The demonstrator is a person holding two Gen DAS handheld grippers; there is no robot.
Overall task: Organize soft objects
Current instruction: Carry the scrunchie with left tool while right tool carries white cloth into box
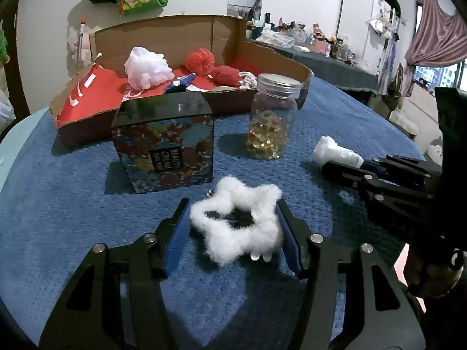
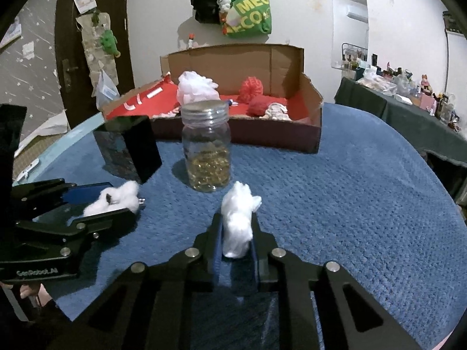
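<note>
on blue cloth, left gripper (image 1: 232, 227) pinching fluffy ring (image 1: 238, 223), seemingly touching, right gripper (image 2: 236, 233) clamping cotton wad (image 2: 238, 221)

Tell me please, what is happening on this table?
A person is sorting soft things on a blue cloth. The left hand-held gripper holds a fluffy white ring; the right hand-held gripper is shut on a white cotton wad. The cardboard box behind already holds bath puffs.

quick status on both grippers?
Left gripper: closed on the fluffy white star-shaped ring.
Right gripper: shut on the white cotton wad.
</note>
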